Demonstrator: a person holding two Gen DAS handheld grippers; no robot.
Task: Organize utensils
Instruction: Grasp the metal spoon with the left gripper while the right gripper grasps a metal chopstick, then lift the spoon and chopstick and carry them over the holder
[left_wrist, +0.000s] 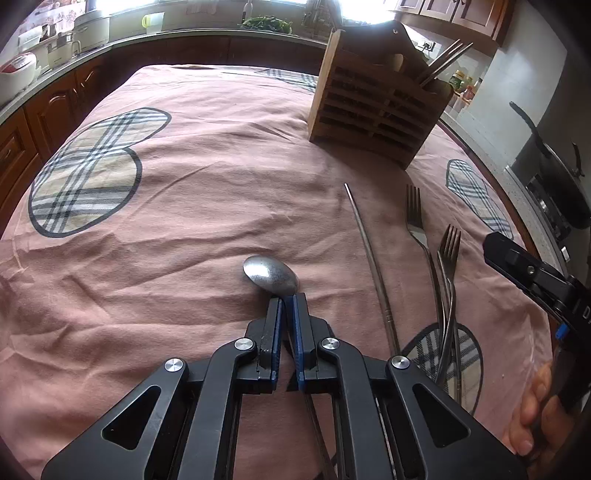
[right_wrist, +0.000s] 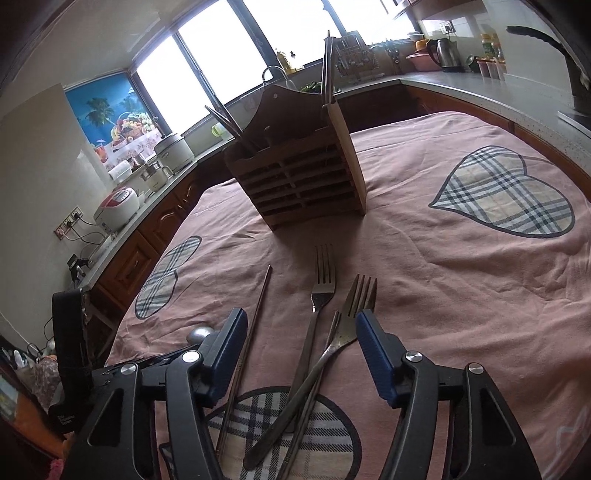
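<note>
Utensils are lying scattered on a table that is wearing a wrinkled pink cloth with plaid heart patches. Black left gripper, with blue pads, is pinching its jaws together on the neck of a silver metal spoon, just behind the bowl; the bowl is resting on the cloth straight ahead of the fingertips, and the handle is running back between the fingers towards the camera.

Black right gripper, blue-padded too, is standing roughly half open and is gripping nothing. Between and under its fingers two silver metal forks are lying, tines pointing away towards the holder, and their handles are crossing over a plaid heart. A thin metal chopstick is crossing among those handles as well. Whether the pads are touching any of these I cannot tell.

One long silver metal chopstick is lying on the cloth between the spoon and the forks, apart from both.

Slatted wooden utensil holder is standing upright farther back on the cloth, beyond the forks, with several metal chopsticks already sticking up out of its compartments.

Fingers of the person's hand are showing at the right edge of the left wrist view, behind the right gripper.
</note>
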